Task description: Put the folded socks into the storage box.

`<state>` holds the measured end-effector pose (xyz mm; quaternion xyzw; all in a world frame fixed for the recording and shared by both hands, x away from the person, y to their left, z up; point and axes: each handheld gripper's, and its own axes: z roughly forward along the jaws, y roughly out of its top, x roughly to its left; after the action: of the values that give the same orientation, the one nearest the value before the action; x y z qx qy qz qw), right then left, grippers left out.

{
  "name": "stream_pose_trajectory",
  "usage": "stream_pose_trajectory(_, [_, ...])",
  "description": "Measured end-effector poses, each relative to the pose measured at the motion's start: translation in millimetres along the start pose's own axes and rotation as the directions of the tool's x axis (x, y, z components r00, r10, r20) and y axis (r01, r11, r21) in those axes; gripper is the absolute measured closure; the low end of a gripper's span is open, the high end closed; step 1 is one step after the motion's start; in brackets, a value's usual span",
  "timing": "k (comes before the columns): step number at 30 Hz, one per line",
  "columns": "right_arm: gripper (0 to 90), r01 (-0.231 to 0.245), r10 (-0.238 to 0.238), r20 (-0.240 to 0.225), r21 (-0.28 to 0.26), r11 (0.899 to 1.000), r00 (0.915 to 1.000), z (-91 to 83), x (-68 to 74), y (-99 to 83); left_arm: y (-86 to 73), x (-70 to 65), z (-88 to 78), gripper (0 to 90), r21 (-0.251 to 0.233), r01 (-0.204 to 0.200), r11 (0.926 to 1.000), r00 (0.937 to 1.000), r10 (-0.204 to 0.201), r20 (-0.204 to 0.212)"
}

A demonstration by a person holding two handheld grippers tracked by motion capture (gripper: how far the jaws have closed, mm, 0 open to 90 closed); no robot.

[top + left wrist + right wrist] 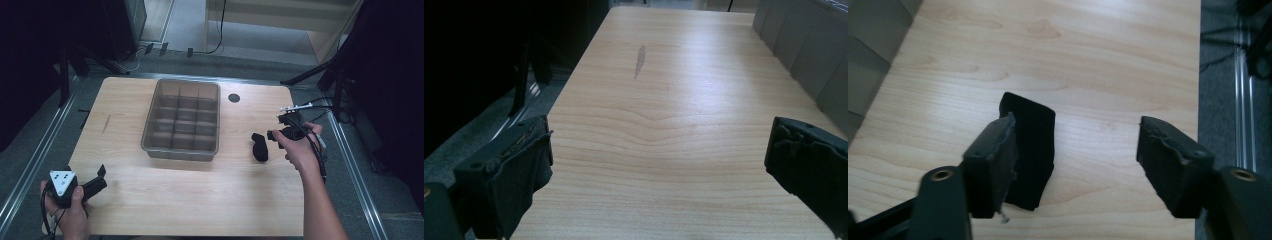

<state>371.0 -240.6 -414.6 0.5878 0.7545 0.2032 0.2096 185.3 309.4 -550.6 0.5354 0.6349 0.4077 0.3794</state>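
Pickup not yet made: your black block (259,146) lies loose on the desk (200,200).

Nothing sits in the grey compartment tray (181,120), so judging by that, the whole carry is left to do. Your right gripper (1075,150) has its jaws half spread and pinching nothing. In the right gripper view the block lies flat just ahead of the left-hand jaw, partly hidden behind its tip, and mostly off to that side of the gap; the right-hand jaw stands well clear of it over bare wood. You'd likely need to shift the gap across toward the block before closing. Your left gripper (659,165) has its jaws spread wide over bare desk, well apart from the block, with the tray wall off beside its right-hand jaw.
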Motion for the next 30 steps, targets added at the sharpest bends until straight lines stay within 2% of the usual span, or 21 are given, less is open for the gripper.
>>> stream_pose_trajectory(3, [39.2,-0.016,0.016,0.003,0.067,0.998,0.9999,7.3,-0.1,4.4,0.0,-0.4,0.0,0.0,-0.001,-0.002,1.0,1.0,0.002,-0.002])
stream_pose_trajectory(4, [39.2,-0.016,0.016,0.003,0.067,0.998,0.9999,7.3,-0.1,4.4,0.0,-0.4,0.0,0.0,-0.001,-0.002,1.0,1.0,0.002,-0.002])
stream_pose_trajectory(6, [44.0,-0.036,0.038,-0.013,0.128,0.991,0.9992,18.2,-2.3,6.3,0.0,-0.6,0.0,0.0,-0.002,-0.003,1.0,1.0,0.003,-0.002])
stream_pose_trajectory(7, [44.0,-0.036,0.038,-0.013,0.128,0.991,0.9992,18.2,-2.3,6.3,0.0,-0.6,0.0,0.0,-0.002,-0.003,1.0,1.0,0.003,-0.002])
stream_pose_trajectory(8, [45.4,-0.059,0.063,-0.016,0.18,0.982,0.9979,27.5,-3.2,6.6,0.0,-0.7,0.3,0.0,0.0,-0.006,1.0,1.0,0.006,-0.003])
stream_pose_trajectory(12, [47.0,-0.111,0.123,-0.029,0.257,0.96,0.992,43.1,-4.9,8.7,0.0,-1.4,0.3,0.0,0.001,-0.008,1.0,1.0,0.008,0.0])
stream_pose_trajectory(13, [47.5,-0.13,0.143,-0.032,0.269,0.954,0.9892,45.9,-5.9,9.3,0.1,-0.8,0.2,0.0,0.001,-0.008,1.0,1.0,0.008,0.001])
stream_pose_trajectory(15, [49.1,-0.179,0.203,-0.049,0.3,0.937,0.978,50.5,-8.0,9.9,0.1,-0.2,0.2,0.0,0.001,-0.004,1.0,1.0,0.004,0.004])
stream_pose_trajectory(17, [50.0,-0.194,0.231,-0.073,0.34,0.92,0.9702,55.4,-8.0,9.6,0.1,-0.3,0.5,0.0,0.003,-0.004,1.0,1.0,0.004,0.005])
stream_pose_trajectory(18, [50.0,-0.194,0.231,-0.073,0.34,0.92,0.9702,55.4,-8.0,9.6,0.1,-0.3,0.5,0.0,0.003,-0.004,1.0,1.0,0.004,0.005])
stream_pose_trajectory(19, [51.0,-0.2,0.242,-0.072,0.365,0.909,0.9676,59.6,-6.1,10.2,0.2,-0.4,0.6,0.0,0.005,-0.005,1.0,1.0,0.005,0.004])
stream_pose_trajectory(23, [52.4,-0.206,0.245,-0.06,0.375,0.904,0.9676,65.8,-2.4,11.6,0.2,0.1,0.4,0.0,0.004,-0.002,1.0,1.0,0.002,0.007])
stream_pose_trajectory(26, [52.6,-0.173,0.21,-0.048,0.408,0.897,0.9765,75.8,3.2,9.3,0.2,-0.3,0.6,0.0,0.004,-0.004,1.0,1.0,0.004,0.006])
stream_pose_trajectory(30, [52.6,-0.159,0.195,-0.047,0.407,0.899,0.9797,80.0,8.2,9.5,0.1,-0.7,0.5,1.4,0.004,-0.007,1.0,1.0,0.007,0.0])
